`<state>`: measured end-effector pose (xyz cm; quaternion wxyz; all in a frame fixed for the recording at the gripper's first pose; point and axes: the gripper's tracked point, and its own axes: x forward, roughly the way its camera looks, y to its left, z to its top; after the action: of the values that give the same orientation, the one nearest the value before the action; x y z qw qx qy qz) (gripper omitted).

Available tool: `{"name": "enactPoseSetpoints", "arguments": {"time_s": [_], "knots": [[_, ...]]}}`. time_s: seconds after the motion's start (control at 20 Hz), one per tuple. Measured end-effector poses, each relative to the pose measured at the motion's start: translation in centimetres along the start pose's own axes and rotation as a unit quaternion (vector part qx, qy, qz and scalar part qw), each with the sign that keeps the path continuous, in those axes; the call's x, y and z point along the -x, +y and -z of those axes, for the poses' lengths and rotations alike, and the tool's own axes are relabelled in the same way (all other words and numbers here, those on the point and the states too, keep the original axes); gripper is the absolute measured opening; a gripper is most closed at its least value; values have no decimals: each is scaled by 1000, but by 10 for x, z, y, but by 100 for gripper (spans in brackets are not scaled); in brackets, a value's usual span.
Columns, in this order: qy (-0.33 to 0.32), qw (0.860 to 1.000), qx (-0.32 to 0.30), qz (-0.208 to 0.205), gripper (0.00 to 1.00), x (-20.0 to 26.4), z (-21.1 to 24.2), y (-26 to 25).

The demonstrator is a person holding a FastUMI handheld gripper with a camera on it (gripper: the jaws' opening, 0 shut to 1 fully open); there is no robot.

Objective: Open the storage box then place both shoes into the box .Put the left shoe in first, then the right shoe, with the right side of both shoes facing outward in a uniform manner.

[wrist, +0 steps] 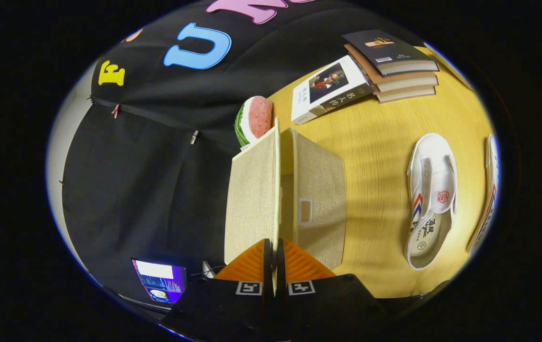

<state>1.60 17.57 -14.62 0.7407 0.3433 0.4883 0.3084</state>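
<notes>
Fingers [273, 256] of our gripper pinch the thin edge of the storage box lid [252, 199], raised and swung away from the beige storage box [321, 199] on the worktop [375, 142]. Behind the box we see a watermelon-slice toy [254, 119], then books [389, 66] near the far edge. Further right lie the two white shoes [430, 199], on their sides, well apart from the box.

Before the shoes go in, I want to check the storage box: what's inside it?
The fingers grip the raised lid, leaving the storage box open. The bit of inner wall on show is bare; the box's own side hides the rest. Both shoes lie outside on the table.
</notes>
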Motion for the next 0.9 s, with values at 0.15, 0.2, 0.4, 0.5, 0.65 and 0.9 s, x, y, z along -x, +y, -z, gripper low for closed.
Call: {"name": "enactPoseSetpoints", "arguments": {"time_s": [0.15, 0.2, 0.4, 0.5, 0.65, 0.9], "knots": [[1, 1000, -1, -14, 5, 4, -1, 22], [0, 1000, 2, -16, 5, 4, -3, 29], [-3, 999, 7, -38, 5, 2, -7, 61], [-2, 999, 15, -49, 5, -1, -9, 82], [1, 997, 26, -71, 5, -8, -7, 117], [13, 993, 45, -108, 5, -31, 5, 179]]}}
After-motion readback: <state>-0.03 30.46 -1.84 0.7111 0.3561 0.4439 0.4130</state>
